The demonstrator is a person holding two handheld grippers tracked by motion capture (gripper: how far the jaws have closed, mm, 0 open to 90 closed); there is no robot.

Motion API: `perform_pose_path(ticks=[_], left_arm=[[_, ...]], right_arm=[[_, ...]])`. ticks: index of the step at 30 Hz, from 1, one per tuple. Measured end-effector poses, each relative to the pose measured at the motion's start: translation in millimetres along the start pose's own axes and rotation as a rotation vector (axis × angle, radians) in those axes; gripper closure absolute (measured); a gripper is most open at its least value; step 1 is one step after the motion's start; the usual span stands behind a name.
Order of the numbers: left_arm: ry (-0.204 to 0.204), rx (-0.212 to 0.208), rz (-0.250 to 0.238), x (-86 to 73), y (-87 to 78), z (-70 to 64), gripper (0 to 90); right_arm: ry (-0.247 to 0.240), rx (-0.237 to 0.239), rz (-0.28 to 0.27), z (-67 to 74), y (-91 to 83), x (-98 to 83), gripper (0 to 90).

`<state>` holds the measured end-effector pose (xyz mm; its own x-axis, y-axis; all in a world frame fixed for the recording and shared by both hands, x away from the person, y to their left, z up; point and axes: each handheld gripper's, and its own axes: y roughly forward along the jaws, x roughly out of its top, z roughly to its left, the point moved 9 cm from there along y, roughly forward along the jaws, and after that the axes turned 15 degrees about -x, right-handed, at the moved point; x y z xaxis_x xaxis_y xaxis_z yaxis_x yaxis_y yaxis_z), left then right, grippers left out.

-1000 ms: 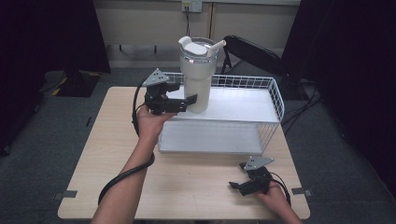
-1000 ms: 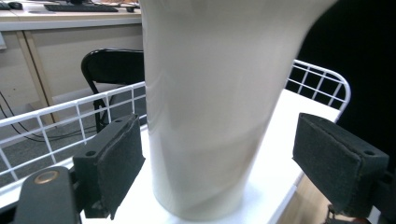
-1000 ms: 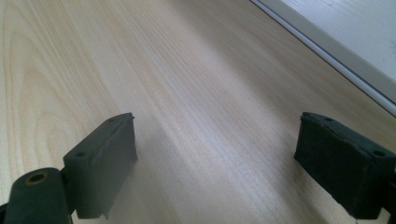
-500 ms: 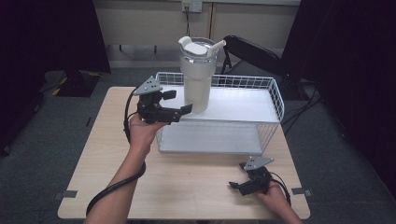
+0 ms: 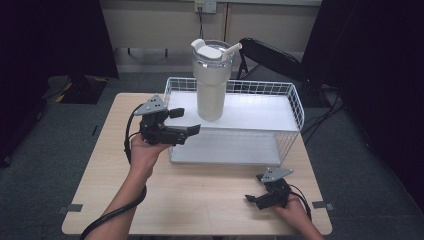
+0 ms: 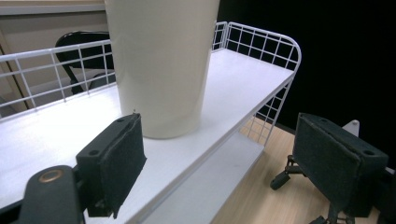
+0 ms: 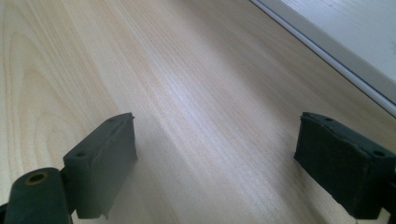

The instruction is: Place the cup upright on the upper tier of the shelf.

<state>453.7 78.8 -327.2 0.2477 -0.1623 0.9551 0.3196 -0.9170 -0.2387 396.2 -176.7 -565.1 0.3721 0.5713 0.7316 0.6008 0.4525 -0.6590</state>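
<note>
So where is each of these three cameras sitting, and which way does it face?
High view: above the person's side, looking forward and down at the table, rack and tumbler; forearms and both grippers show.
Left gripper view: on the left gripper, facing the tumbler; open jaws show.
Right gripper view: on the right gripper, facing tabletop; open jaws show.
High and left share the tumbler.

— Between the fingers [image 7: 100, 163]?
— Spread wide over bare light-wood table [image 7: 187, 93].
— Top right corner?
— Edge of a white shelf board [image 7: 355, 51], lying on the wood.
</note>
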Motion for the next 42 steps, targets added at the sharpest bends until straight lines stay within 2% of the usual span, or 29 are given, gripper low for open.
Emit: perform_pose_path(ticks=[7, 12, 21, 32, 37, 42], left_arm=[[-0.006, 0.009, -0.002, -14.7, -9.0, -2.3, 16.9], [-0.032, 0.005, 0.001, -27.6, -16.0, -2.5, 17.2], [-0.057, 0.029, 0.005, -50.7, -27.2, -2.2, 18.1], [-0.072, 0.051, 0.024, -79.0, -33.3, 0.5, 18.0], [-0.094, 0.054, 0.023, -91.6, -35.4, 1.1, 18.2], [-0.096, 0.053, 0.029, -103.7, -35.7, 1.3, 18.0]], right_arm=[[0.000, 0.000, 0.000, 0.0, 0.0, 0.0, 11.9], [0.000, 0.001, 0.000, 0.0, 0.0, 0.0, 11.9], [0.001, 0.000, 0.000, 0.0, 0.0, 0.0, 11.9], [0.002, -0.002, 0.001, 0.1, 0.0, 0.1, 11.9], [0.003, -0.002, 0.001, 0.1, 0.0, 0.1, 11.9], [0.004, -0.004, 0.001, 0.1, 0.1, 0.1, 11.9]])
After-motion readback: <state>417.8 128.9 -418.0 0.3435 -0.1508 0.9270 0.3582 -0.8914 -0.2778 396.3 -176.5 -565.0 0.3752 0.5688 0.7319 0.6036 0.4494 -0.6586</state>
